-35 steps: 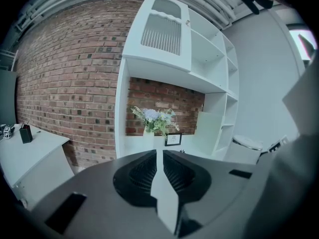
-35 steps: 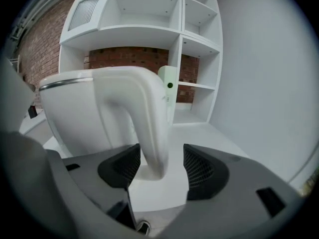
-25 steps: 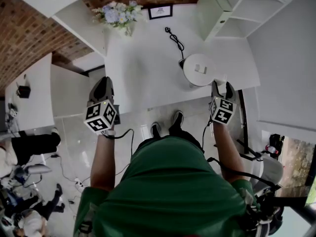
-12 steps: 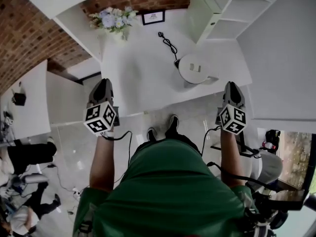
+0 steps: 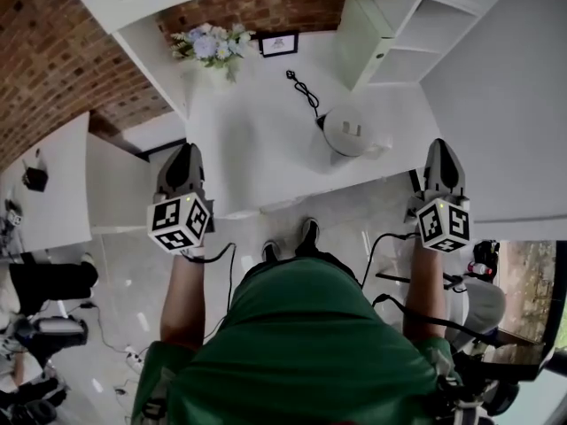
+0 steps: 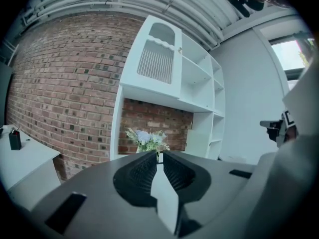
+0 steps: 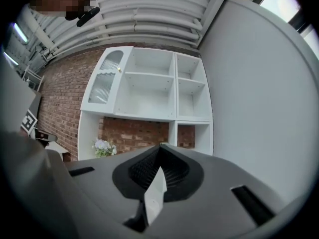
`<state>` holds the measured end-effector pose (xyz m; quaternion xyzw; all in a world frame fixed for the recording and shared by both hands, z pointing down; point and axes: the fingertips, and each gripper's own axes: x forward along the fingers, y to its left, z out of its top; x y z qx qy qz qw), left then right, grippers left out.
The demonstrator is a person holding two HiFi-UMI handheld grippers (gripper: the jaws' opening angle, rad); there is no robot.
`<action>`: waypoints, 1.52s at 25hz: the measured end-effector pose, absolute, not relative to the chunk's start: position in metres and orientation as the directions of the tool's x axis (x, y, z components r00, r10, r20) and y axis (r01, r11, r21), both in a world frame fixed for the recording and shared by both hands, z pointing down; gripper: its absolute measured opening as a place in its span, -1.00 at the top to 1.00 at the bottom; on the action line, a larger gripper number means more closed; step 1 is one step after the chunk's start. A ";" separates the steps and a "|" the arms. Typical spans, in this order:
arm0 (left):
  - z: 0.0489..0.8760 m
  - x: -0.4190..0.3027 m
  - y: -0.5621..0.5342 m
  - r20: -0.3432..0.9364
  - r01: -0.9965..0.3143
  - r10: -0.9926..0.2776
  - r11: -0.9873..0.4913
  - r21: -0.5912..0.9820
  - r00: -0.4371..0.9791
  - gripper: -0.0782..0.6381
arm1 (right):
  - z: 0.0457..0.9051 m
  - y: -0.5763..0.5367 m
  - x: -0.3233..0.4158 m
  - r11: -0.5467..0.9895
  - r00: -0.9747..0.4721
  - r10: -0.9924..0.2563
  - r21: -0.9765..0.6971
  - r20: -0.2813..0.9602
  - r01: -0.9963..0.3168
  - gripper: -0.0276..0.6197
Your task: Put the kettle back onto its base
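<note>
Now your right gripper [image 5: 442,149] lifts clear of the kettle [image 5: 352,133], its jaws just pressed together empty like your left gripper [image 5: 183,156], and the kettle stands alone on the bench [image 5: 257,149], seemingly seated on its base.

At the far edge of your table [image 5: 248,158], flowers [image 5: 211,44] stand just left of a small framed picture [image 5: 280,42]. To their right is a white shelf unit [image 5: 390,25], and a brick wall [image 5: 53,51] runs behind and to the left. On your left, a second table [image 5: 53,215] carries a small black box [image 5: 34,177].
</note>
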<state>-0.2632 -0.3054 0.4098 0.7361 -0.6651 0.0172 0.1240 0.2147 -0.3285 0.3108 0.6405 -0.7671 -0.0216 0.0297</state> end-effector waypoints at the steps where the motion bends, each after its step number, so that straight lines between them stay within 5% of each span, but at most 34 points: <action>1: 0.402 -0.264 -0.304 0.174 -0.984 -0.978 -0.086 0.155 0.113 0.64 | 0.304 -0.329 0.210 0.191 -0.191 -0.982 0.076 0.006 -0.979 0.85; 16: 0.349 -0.281 -0.297 0.055 -0.991 -0.996 -0.062 0.122 0.069 0.64 | 0.288 -0.336 0.186 0.256 -0.258 -0.965 0.058 -0.036 -0.965 0.85; 38: 0.362 -0.253 -0.324 0.094 -0.989 -0.992 -0.077 0.126 0.089 0.64 | 0.298 -0.357 0.201 0.291 -0.292 -0.957 0.048 -0.008 -0.956 0.85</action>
